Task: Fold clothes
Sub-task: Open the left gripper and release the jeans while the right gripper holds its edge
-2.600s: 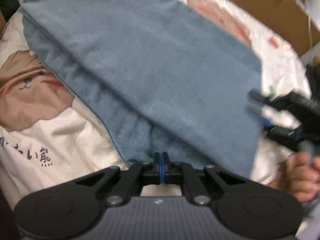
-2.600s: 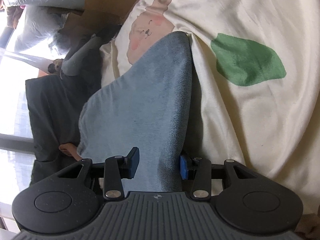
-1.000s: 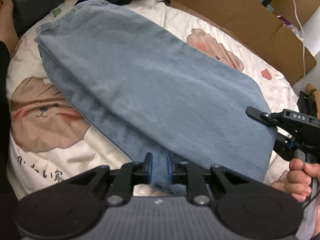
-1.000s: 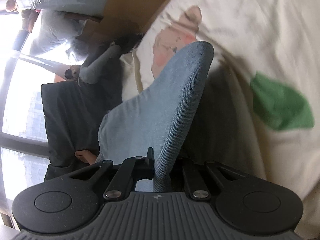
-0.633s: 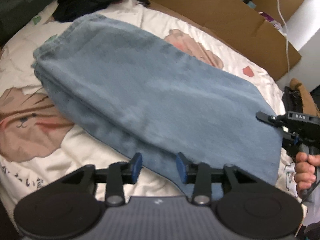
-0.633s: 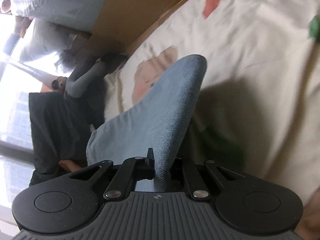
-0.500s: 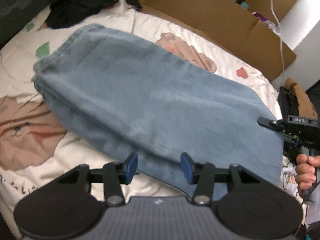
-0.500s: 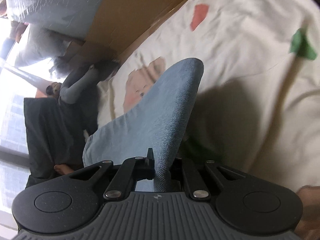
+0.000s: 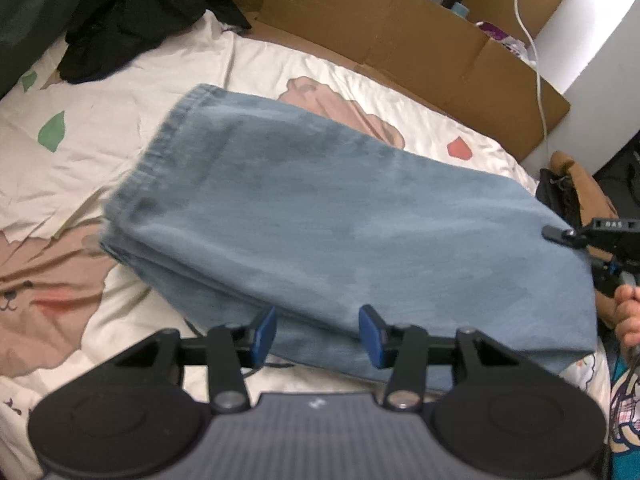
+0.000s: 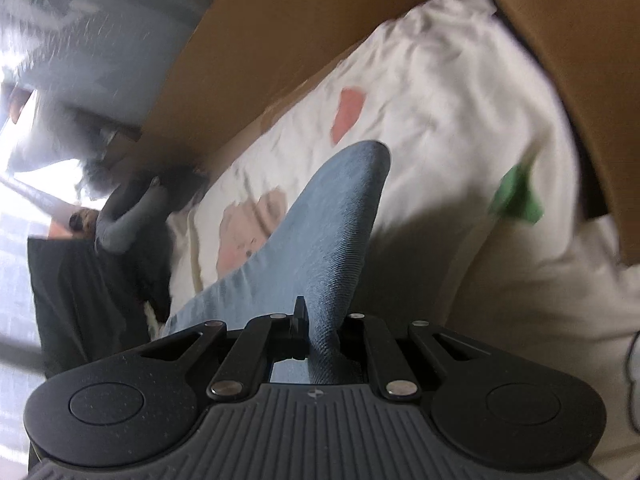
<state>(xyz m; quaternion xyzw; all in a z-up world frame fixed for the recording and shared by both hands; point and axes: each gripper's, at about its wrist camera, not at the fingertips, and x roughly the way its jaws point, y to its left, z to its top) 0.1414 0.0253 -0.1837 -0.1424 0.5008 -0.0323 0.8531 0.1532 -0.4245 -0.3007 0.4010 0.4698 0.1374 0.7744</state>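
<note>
Our left claw (image 9: 317,335) stands open, its blue pads apart over the near edge of the jeans (image 9: 344,236); its jaws have just been opening, and the denim lies below and between them without being pinched. Our right claw (image 10: 318,338) is clamped tight on a fold of the same jeans, the cloth rising from between its black fingers in a stiff, narrow ridge with a rounded tip.

We see the jeans as a folded slab of soft, washed light-blue denim with a fine twill grain. In the left view they make a long, roughly rectangular shape on the bed (image 9: 120,92), with the long axis running from the bed's far left toward its near right corner. A stitched hem band closes the far-left end, where stacked layers show along the near side; the near-right end is lifted, held at its corner by the right claw, which appears there with our hand (image 9: 628,320) on its grip.

We note the bed's cream sheet is wrinkled and printed with pinkish bears, green leaves and red spots. Brown cardboard (image 9: 400,28) lines its far edge, with a white cable across it, and dark clothes (image 9: 132,28) are heaped at the far left corner.
</note>
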